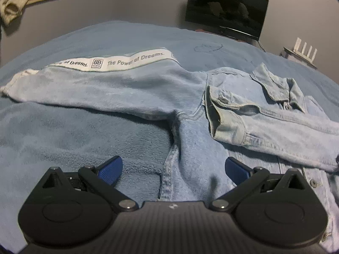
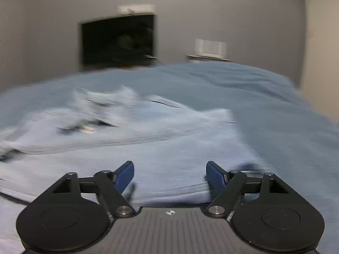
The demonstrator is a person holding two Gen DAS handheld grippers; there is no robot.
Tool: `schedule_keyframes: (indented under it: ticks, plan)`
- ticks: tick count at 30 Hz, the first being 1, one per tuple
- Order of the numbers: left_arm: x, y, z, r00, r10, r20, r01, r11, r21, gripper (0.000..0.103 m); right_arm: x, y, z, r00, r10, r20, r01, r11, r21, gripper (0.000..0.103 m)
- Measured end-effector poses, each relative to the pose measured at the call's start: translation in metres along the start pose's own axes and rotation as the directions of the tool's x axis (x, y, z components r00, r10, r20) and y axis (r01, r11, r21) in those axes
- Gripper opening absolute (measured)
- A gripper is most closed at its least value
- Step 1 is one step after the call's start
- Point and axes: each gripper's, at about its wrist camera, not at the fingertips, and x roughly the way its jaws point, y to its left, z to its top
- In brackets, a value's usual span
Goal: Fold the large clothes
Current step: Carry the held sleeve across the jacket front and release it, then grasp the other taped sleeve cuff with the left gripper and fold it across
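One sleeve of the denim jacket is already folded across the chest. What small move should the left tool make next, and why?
Probably move the open left tool toward the spread sleeve with the white printed band and close on its cuff. That sleeve still lies flat on the blue blanket, while the other sleeve already crosses the denim jacket.

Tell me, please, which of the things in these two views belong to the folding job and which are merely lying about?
Part of the job:
- denim jacket, one sleeve already folded across its front
- left tool, open
- right tool, open
- blue blanket under it

Lying about:
- dark monitor
- white router
- shelf clutter
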Motion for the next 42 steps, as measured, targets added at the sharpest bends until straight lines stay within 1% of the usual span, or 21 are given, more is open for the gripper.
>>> schedule_keyframes:
  ticks: [1,4,6,7,8,9,11,13,15,16,18,21,24,28,31,33,36,37,39,40,42]
  plan:
    - [0.000,-0.001,0.000,1.000,0.003,0.001,-0.003,1.000,0.009,0.103,0.006,-0.010,-0.003,1.000,-0.007,-0.022,0.007,1.000,-0.012,0.062]
    - [0.001,-0.002,0.000,1.000,0.006,-0.001,-0.006,1.000,0.020,0.103,0.007,-0.028,-0.010,0.998,-0.068,-0.005,0.067,0.995,-0.078,0.061]
    - [0.003,-0.002,-0.001,1.000,0.012,-0.007,-0.012,1.000,0.022,0.103,0.010,-0.037,-0.011,0.995,-0.097,-0.011,0.096,0.991,-0.088,0.061]
    - [0.003,-0.003,-0.001,1.000,0.014,-0.010,-0.014,1.000,0.023,0.103,0.011,-0.043,-0.012,0.993,-0.116,-0.017,0.114,0.990,-0.080,0.062]
    - [0.004,-0.003,-0.002,1.000,0.015,-0.012,-0.015,1.000,0.026,0.103,0.013,-0.049,-0.013,0.989,-0.145,-0.029,0.143,0.987,-0.068,0.074]
    - [0.005,-0.004,-0.002,1.000,0.016,-0.014,-0.016,0.999,0.030,0.103,0.012,-0.052,-0.014,0.990,-0.136,-0.044,0.134,0.990,-0.043,0.083]
    - [0.006,-0.004,-0.003,1.000,0.019,-0.017,-0.019,0.999,0.041,0.103,0.013,-0.062,-0.010,0.994,-0.089,-0.070,0.092,0.995,0.033,0.082]
    - [0.007,-0.005,-0.004,1.000,0.023,-0.020,-0.022,0.998,0.053,0.103,0.000,-0.064,-0.007,0.997,-0.058,-0.048,0.062,0.995,0.076,0.078]
    - [0.009,-0.002,-0.002,0.999,0.031,-0.015,-0.031,0.998,0.055,0.103,-0.021,-0.062,-0.008,1.000,-0.016,-0.013,0.017,0.996,0.091,0.080]
    - [0.010,0.001,0.000,0.999,0.034,-0.009,-0.034,0.998,0.048,0.103,-0.032,-0.061,-0.010,1.000,0.018,0.006,-0.018,0.995,0.102,0.089]
    - [0.013,0.011,0.005,0.999,0.054,0.005,-0.054,0.998,0.020,0.103,-0.059,-0.060,-0.021,0.995,0.075,0.064,-0.084,0.985,0.148,0.103]
    - [0.016,0.034,0.013,0.997,0.080,0.021,-0.079,0.996,-0.045,0.103,-0.080,-0.053,-0.042,0.984,0.139,0.115,-0.160,0.967,0.197,0.103]
    - [0.017,0.061,0.022,0.992,0.112,0.050,-0.106,0.988,-0.109,0.103,-0.068,-0.036,-0.049,0.982,0.174,0.077,-0.185,0.965,0.186,0.103]
    - [0.015,0.101,0.035,0.974,0.187,0.128,-0.164,0.971,-0.174,0.103,-0.054,-0.019,-0.056,0.984,0.170,0.045,-0.174,0.976,0.131,0.103]
    - [0.016,0.141,0.042,0.949,0.252,0.189,-0.202,0.948,-0.246,0.103,-0.047,-0.009,-0.066,0.986,0.164,0.006,-0.164,0.982,0.098,0.103]
    - [0.021,0.169,0.043,0.930,0.309,0.201,-0.242,0.923,-0.298,0.103,-0.045,0.000,-0.072,0.989,0.147,0.009,-0.147,0.987,0.065,0.103]
    - [0.032,0.208,0.040,0.895,0.402,0.194,-0.301,0.865,-0.401,0.103,-0.042,0.009,-0.077,0.990,0.138,0.024,-0.138,0.990,0.032,0.103]
    - [0.037,0.221,0.037,0.887,0.419,0.197,-0.304,0.848,-0.435,0.103,-0.041,0.011,-0.078,0.990,0.136,0.026,-0.137,0.990,0.028,0.103]
    - [0.046,0.243,0.029,0.887,0.415,0.201,-0.273,0.824,-0.496,0.103,-0.040,0.011,-0.081,0.990,0.137,0.029,-0.137,0.990,0.023,0.103]
    - [0.051,0.251,0.025,0.889,0.404,0.214,-0.247,0.818,-0.519,0.103,-0.041,0.011,-0.082,0.990,0.136,0.030,-0.137,0.990,0.020,0.103]
    - [0.056,0.257,0.020,0.876,0.405,0.262,-0.215,0.815,-0.538,0.103,-0.040,0.012,-0.082,0.990,0.135,0.033,-0.136,0.991,0.017,0.103]
